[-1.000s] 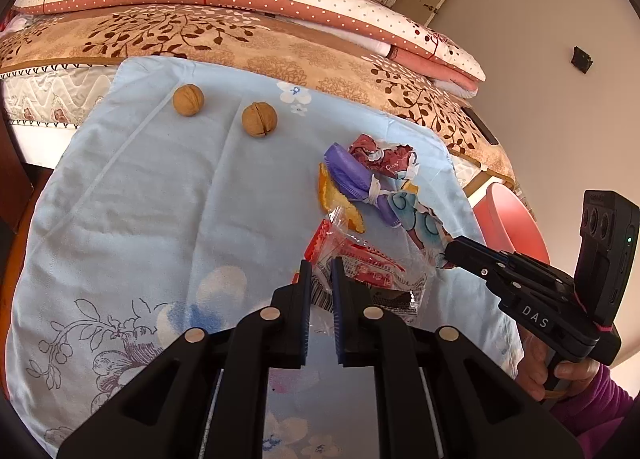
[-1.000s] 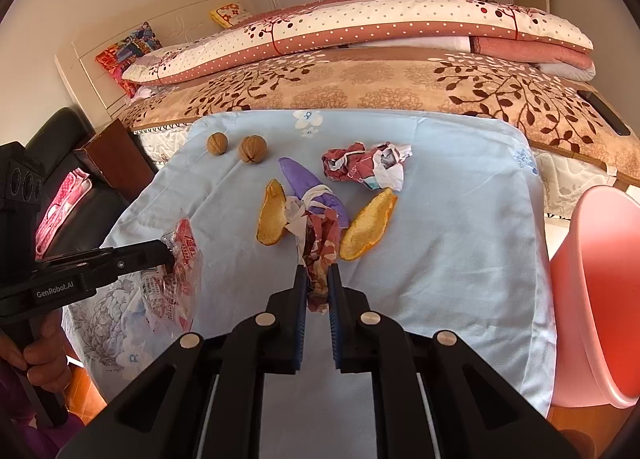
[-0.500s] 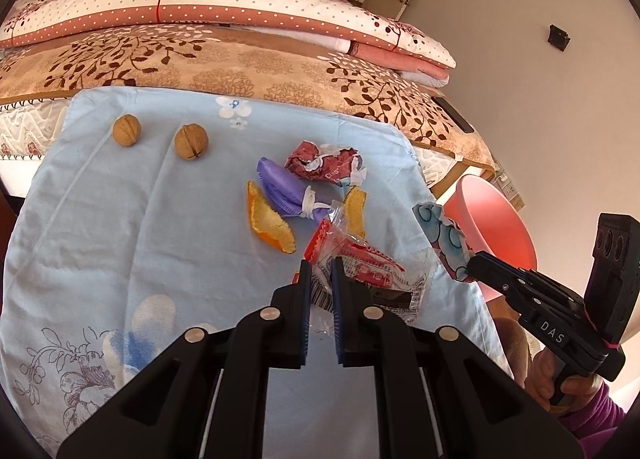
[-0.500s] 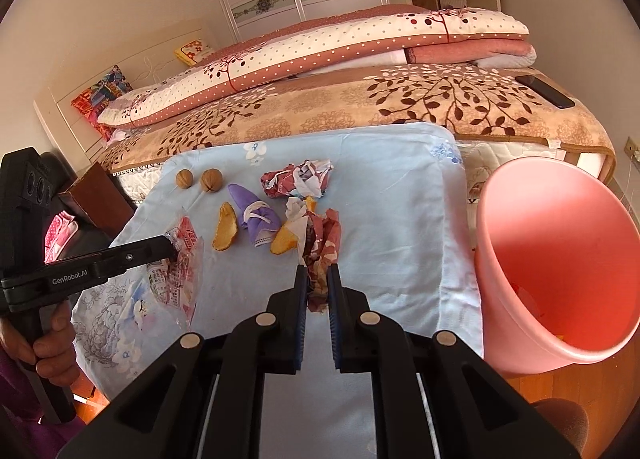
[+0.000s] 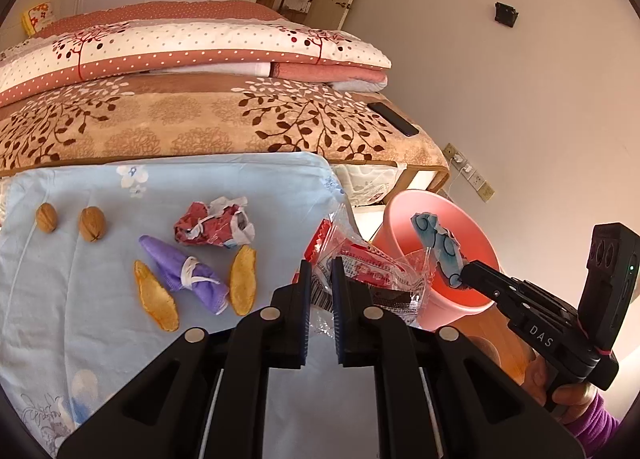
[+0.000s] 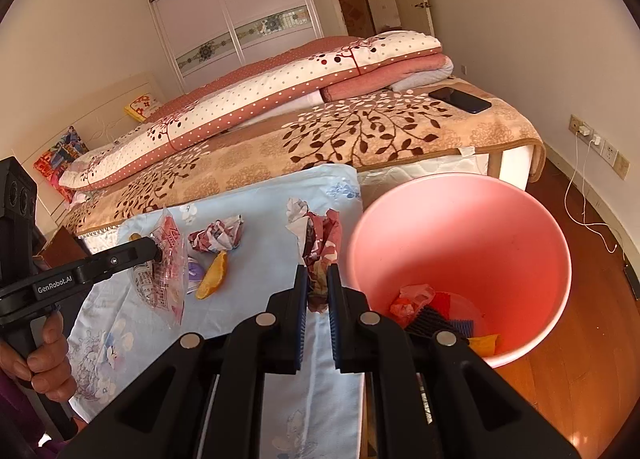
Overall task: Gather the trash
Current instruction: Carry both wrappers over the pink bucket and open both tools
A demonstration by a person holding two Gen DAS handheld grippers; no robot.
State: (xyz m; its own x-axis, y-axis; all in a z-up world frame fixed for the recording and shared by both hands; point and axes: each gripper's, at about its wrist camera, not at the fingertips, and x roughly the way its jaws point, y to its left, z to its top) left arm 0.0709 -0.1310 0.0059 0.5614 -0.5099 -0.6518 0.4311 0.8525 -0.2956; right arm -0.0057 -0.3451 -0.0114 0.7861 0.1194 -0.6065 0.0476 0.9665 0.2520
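Note:
My left gripper is shut on a clear plastic wrapper with red print, lifted above the right edge of the blue cloth. My right gripper is shut on a crumpled patterned paper, held just left of the pink bin; the left wrist view has this paper in front of the bin's mouth. A crumpled red-white paper, a purple tied wrapper and two orange peels lie on the cloth.
Two walnuts rest at the cloth's left. The bin holds several scraps at its bottom and stands on a wooden floor. Behind is a bed with folded quilts and a dark phone.
Both grippers have carried their loads to the right and slightly up, away from the litter on the cloth and up to the pink bin, which now fills more of the right wrist view.

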